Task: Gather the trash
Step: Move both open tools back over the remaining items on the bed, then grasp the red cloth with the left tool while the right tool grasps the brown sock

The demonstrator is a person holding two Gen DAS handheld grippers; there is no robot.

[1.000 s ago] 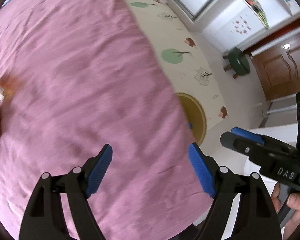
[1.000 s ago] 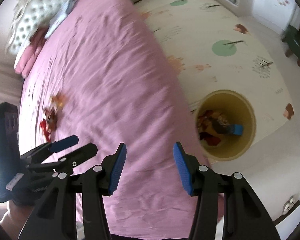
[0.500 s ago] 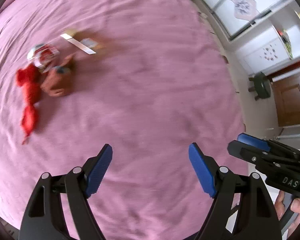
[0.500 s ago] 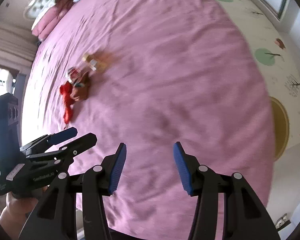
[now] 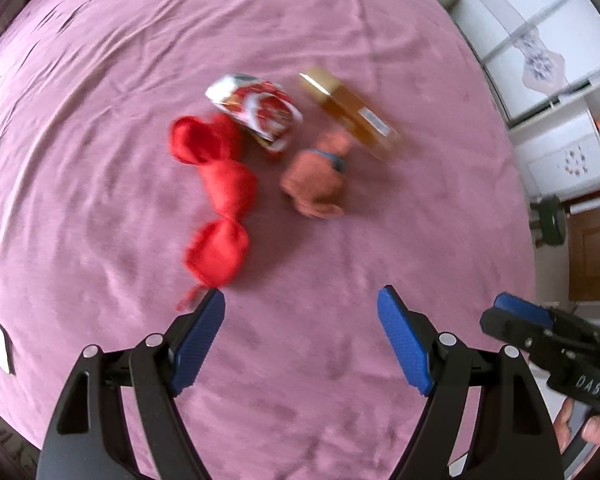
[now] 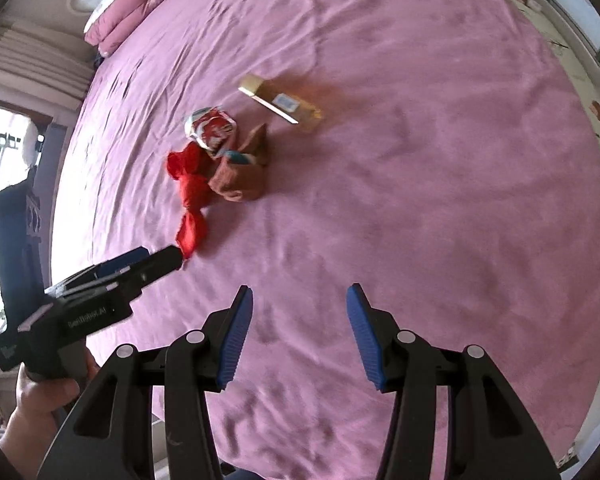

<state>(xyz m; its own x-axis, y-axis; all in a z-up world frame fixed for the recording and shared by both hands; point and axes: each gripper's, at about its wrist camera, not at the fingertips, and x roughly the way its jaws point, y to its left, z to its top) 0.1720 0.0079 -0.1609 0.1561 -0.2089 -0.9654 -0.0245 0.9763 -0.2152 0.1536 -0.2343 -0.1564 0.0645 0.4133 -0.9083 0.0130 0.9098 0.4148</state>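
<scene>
We see a matt, wrinkled pink bedspread, a soft red cloth, a glossy foil wrapper and a shiny gold carton.

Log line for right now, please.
left gripper: open, empty | right gripper: open, empty | red cloth, wrapper, gold box: on bed

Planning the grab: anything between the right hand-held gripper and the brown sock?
Only bare pink bedsheet between right hand-held gripper and brown sock, right wrist view.
</scene>
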